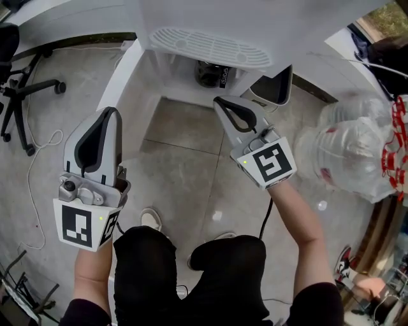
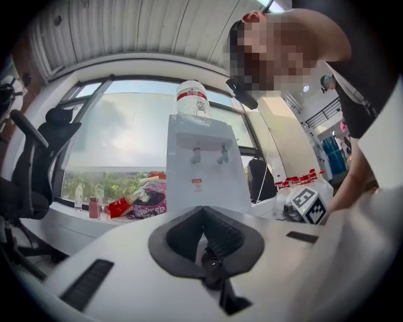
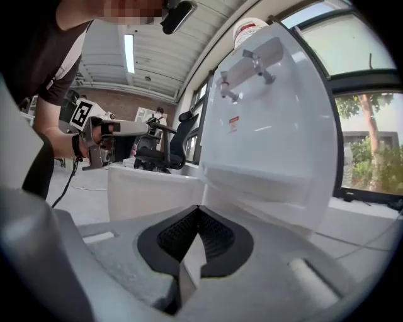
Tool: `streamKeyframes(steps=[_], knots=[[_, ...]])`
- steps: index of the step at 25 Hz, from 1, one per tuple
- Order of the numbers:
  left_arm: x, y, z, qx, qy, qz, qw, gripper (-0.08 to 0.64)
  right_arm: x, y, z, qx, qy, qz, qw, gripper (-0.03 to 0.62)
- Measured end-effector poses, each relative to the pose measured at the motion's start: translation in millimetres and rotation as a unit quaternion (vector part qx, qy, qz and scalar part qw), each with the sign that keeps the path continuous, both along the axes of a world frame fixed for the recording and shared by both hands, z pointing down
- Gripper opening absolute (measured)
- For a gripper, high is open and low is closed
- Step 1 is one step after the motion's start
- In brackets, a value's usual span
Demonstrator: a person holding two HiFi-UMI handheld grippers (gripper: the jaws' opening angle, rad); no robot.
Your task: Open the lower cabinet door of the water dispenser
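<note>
Under drip tray (image 1: pixel 210 48), beside open door (image 1: pixel 121 73), dark object (image 1: pixel 210 73) half hidden.

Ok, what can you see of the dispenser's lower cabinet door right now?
The lower cabinet door is a plain white flat panel, plastic by its look. It stands upright, swung wide open to the left of the water dispenser in the head view, leaving the compartment exposed with a dark container inside. Neither gripper holds it; the left gripper hangs near its free edge, jaws shut and empty.
</note>
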State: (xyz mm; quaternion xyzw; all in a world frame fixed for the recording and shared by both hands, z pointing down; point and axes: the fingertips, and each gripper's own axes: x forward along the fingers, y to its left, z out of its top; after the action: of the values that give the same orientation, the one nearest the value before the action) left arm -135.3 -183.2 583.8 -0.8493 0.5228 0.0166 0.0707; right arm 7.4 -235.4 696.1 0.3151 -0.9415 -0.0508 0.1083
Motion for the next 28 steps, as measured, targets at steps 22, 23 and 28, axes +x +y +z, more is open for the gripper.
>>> streamKeyframes(steps=[22,23,28], knots=[[77,9,-133,-0.071,-0.014,0.049,0.9962,0.009,139,44,-173,-0.039,-0.047,0.188,0.980,0.003],[79,10,-145,-0.071,-0.014,0.049,0.9962,0.009,143,47,-187,-0.039,-0.050,0.192,0.979,0.004],[93,14,-207,-0.068,-0.020,0.050,0.9962,0.009,155,60,-257,-0.027,-0.055,0.201,0.978,0.005]])
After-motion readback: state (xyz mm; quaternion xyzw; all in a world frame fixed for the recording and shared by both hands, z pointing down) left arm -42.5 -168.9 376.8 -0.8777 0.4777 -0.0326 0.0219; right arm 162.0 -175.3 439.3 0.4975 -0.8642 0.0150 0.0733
